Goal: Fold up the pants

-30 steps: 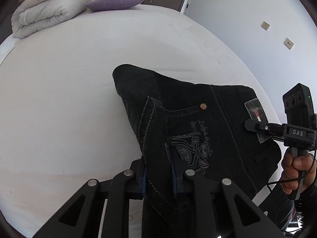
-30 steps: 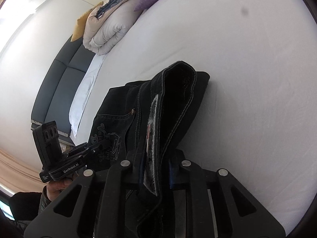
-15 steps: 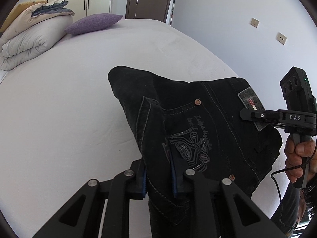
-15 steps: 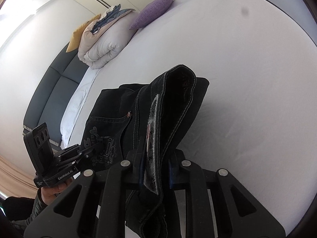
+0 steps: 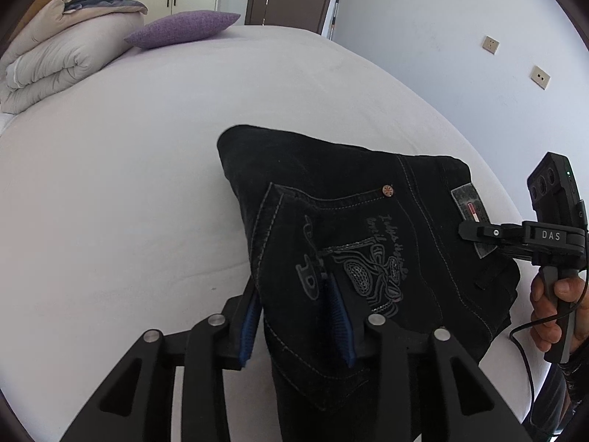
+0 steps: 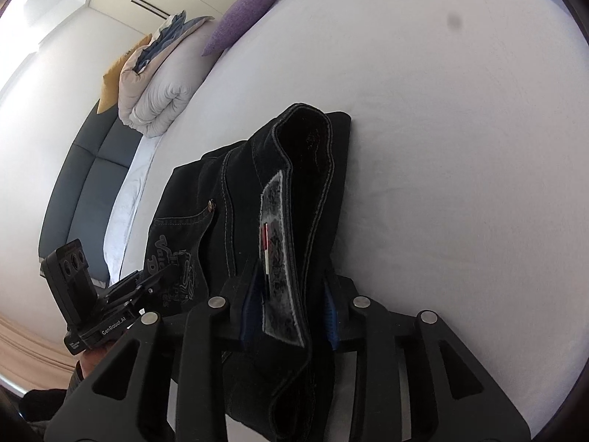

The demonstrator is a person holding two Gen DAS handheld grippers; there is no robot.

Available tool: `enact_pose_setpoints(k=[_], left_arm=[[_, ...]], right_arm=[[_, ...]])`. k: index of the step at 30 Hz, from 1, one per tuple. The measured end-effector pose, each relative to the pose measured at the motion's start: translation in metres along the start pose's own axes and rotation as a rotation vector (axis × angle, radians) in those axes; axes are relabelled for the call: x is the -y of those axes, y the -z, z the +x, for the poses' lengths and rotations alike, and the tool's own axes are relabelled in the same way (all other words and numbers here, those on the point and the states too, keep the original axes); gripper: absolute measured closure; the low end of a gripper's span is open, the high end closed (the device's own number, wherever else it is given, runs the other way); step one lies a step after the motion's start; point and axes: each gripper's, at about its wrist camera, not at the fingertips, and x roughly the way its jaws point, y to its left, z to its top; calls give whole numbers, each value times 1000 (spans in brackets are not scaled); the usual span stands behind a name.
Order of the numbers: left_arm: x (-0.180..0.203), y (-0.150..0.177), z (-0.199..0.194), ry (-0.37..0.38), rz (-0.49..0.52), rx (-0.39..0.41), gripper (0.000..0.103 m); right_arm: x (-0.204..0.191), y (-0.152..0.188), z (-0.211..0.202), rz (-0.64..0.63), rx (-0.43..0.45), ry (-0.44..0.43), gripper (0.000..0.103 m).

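Black pants [image 5: 353, 243] carry a grey patch [image 5: 471, 208]; "DAS" marks your right gripper [image 6: 291, 309]. Both it and the left gripper [image 5: 298, 316] have just been opening, denim loose between them.

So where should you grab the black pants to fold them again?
Probably the thick waistband edge of the pants, near the grey patch. Come from the near side of the bed, where that edge faces you. It is stiff and stitched, so it should hold better than the loose cloth.
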Motion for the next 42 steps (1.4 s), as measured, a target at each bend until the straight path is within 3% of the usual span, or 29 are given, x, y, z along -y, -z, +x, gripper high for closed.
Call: enact_pose_setpoints(k=[2, 3, 5, 8, 12, 16, 19, 21, 26, 29, 36, 42], left_arm=[[-2, 0, -21, -45, 13, 74, 52], [0, 3, -34, -61, 14, 115, 46], [6, 12, -63, -110, 12, 210, 16], [22, 26, -110, -188, 27, 354, 0], [46, 43, -162, -243, 64, 505, 0], [72, 57, -204, -336, 104, 615, 0], [85, 74, -226, -403, 95, 620, 0], [85, 83, -234, -449, 70, 593, 0], [76, 101, -253, -464, -8, 573, 0], [72, 108, -255, -449, -41, 526, 0], [77, 133, -237, -435, -82, 432, 0], [75, 145, -225, -414, -106, 379, 0]], right_arm=[[-6, 9, -18, -20, 54, 41, 55], [-11, 16, -29, -42, 91, 58, 53], [-30, 33, -46, -90, 138, 79, 53], [-62, 60, -76, -167, 205, 136, 53], [-108, 99, -121, -284, 336, 221, 52], [-148, 140, -168, -367, 507, 275, 35], [-167, 169, -202, -394, 634, 281, 19], [-179, 187, -223, -421, 710, 307, 15], [-216, 231, -255, -534, 867, 433, 1], [-226, 248, -264, -534, 837, 414, 1], [-224, 277, -247, -413, 608, 430, 1], [-217, 288, -228, -366, 536, 468, 1]])
